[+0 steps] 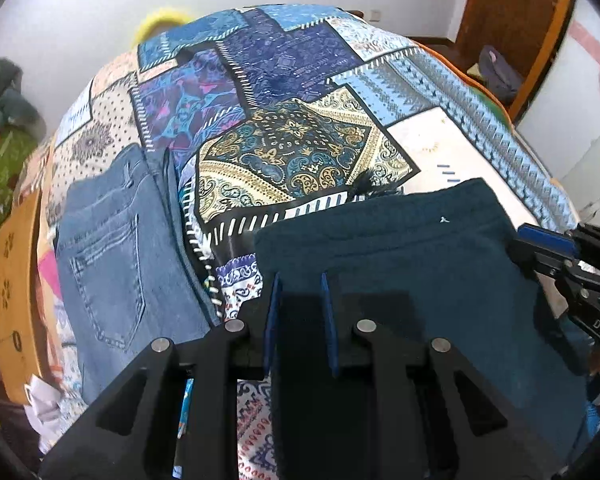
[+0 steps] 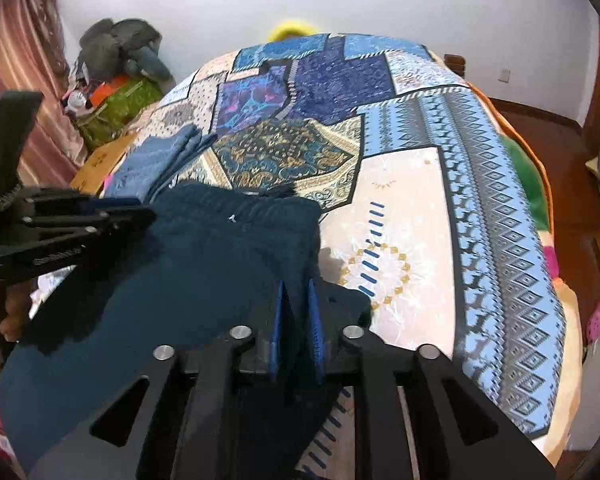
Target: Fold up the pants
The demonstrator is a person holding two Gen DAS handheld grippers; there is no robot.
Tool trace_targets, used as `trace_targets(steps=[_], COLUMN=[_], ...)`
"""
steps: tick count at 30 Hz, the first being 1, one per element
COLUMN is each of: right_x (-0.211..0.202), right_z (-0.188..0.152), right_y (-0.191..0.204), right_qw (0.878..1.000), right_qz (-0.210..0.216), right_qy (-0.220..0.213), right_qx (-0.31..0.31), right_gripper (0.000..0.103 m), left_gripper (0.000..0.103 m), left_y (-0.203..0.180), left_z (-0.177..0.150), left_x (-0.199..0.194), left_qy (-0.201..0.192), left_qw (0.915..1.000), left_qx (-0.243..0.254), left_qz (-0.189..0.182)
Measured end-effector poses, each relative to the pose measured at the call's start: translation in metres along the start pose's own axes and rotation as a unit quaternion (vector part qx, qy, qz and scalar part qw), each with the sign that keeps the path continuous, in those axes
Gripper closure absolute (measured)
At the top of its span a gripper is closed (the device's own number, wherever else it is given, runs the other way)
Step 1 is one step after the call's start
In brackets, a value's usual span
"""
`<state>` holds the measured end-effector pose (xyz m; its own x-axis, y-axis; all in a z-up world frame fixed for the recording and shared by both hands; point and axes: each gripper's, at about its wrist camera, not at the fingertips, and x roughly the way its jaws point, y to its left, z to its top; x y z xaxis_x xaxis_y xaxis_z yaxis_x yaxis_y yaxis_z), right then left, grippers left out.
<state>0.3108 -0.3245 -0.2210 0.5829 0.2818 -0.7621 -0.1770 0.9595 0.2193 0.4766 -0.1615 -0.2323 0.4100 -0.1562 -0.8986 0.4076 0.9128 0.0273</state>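
Note:
Dark teal pants lie on the patchwork bedspread, waistband toward the far side. My left gripper sits over their left part, its blue pads close together with teal cloth between them. My right gripper is at the pants' right edge, pads narrowly apart with cloth pinched between them. Each gripper shows in the other's view: the right one at the far right, the left one at the left.
Folded blue jeans lie to the left of the teal pants, also in the right wrist view. A cardboard box and a green bag stand beside the bed. A wooden door is at the far right.

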Motion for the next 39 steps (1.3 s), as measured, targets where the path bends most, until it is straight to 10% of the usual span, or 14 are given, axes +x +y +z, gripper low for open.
trace_targets(steps=[7,21,29,39], right_x=[-0.033,-0.054,-0.070,-0.004], right_z=[-0.005,-0.076,-0.077,-0.080], right_y=[0.022,0.019,0.019,-0.005], right_qw=[0.999,0.999,0.998,0.979], right_qz=[0.038,0.002,0.050,0.124], right_qy=[-0.015,0.030,0.016,0.100], right_qx=[-0.027,-0.035,0.018,0.124], right_gripper=[0.064,0.039,0.024,0.021], left_gripper=[0.059,0.052,0.034,0.027], left_y=[-0.011,0.012,0.030,0.025], left_z=[-0.019,-0.102,-0.109,-0.083], left_x=[-0.051,-0.066,-0.068,-0.006], left_qy=[-0.041,-0.001,0.038,0.149], left_qw=[0.9979,0.9996,0.9942,0.9692], left_qx=[0.027,0.028,-0.030,-0.061], left_qz=[-0.041,0.004,-0.097,-0.186])
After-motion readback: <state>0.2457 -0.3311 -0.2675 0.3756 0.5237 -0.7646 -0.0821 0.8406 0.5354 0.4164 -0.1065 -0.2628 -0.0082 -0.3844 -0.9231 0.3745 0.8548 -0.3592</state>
